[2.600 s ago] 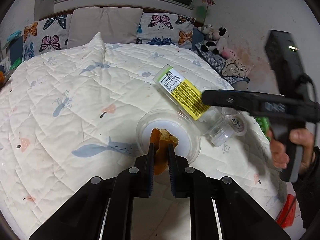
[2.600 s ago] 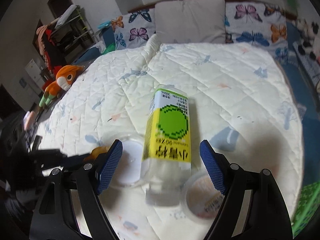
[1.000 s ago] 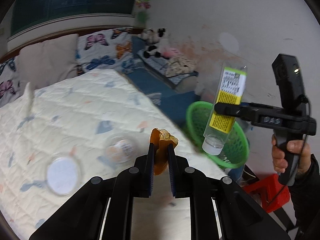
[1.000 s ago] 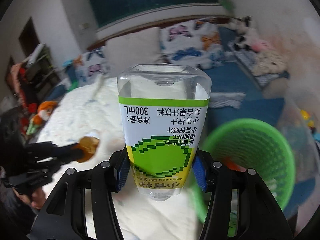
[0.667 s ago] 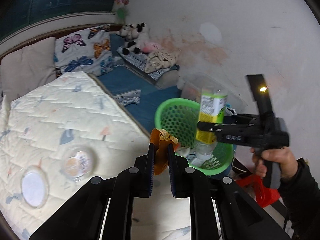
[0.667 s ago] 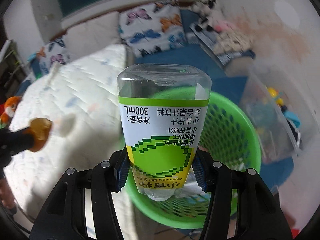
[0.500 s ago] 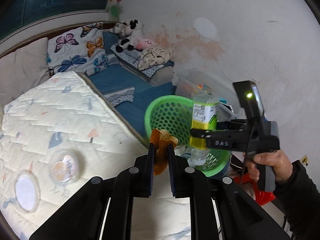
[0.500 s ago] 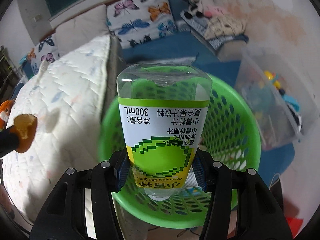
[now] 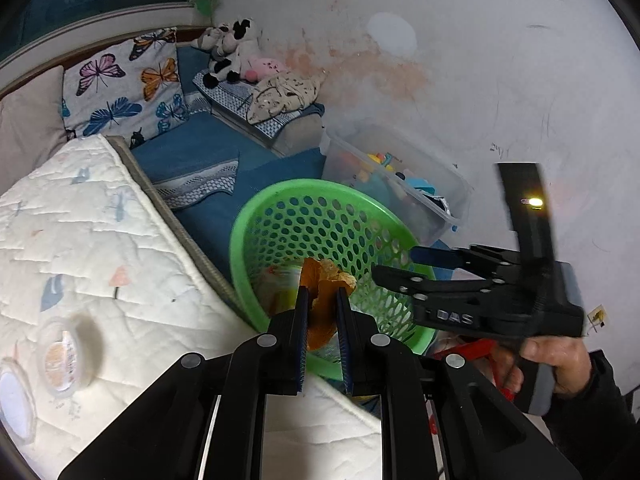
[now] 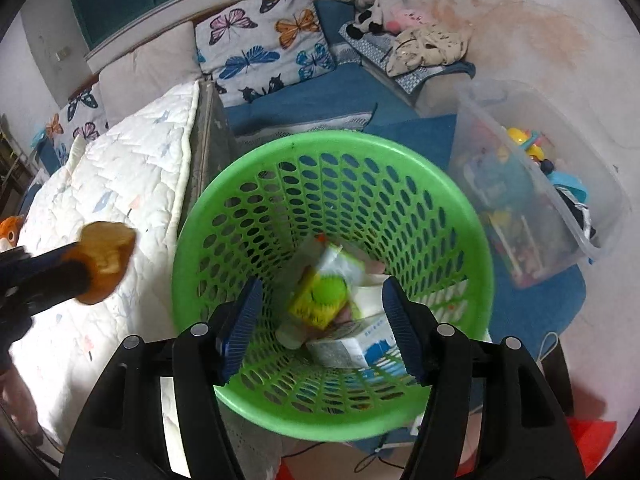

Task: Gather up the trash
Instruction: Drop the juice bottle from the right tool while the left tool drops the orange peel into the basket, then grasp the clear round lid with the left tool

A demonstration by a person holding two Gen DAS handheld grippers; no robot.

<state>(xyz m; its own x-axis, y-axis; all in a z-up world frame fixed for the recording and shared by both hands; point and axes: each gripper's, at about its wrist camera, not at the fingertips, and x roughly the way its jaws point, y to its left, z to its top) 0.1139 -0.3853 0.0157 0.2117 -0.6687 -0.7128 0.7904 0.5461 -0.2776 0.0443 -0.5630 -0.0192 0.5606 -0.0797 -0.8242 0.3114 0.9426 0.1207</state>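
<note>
My left gripper (image 9: 321,300) is shut on an orange peel (image 9: 326,284), held at the bed's edge beside the green basket (image 9: 280,204). The peel also shows at the left of the right wrist view (image 10: 105,256). My right gripper (image 10: 320,324) is open and empty above the green basket (image 10: 400,168); it also shows in the left wrist view (image 9: 400,264). The clear bottle with the yellow-green label (image 10: 318,298) lies blurred inside the basket, among a white carton (image 10: 360,346) and paper scraps.
A round plastic cup (image 9: 64,356) and a clear lid (image 9: 14,404) lie on the white quilted bed (image 9: 100,248). A clear bin of toys (image 10: 532,216) stands right of the basket. Butterfly pillows (image 10: 264,52) and plush toys (image 10: 380,0) are behind. A red item (image 10: 588,440) lies on the floor.
My right gripper carried the bottle over the basket, opened, and the bottle dropped in. My left gripper moved with the peel from over the bed to the basket's near side.
</note>
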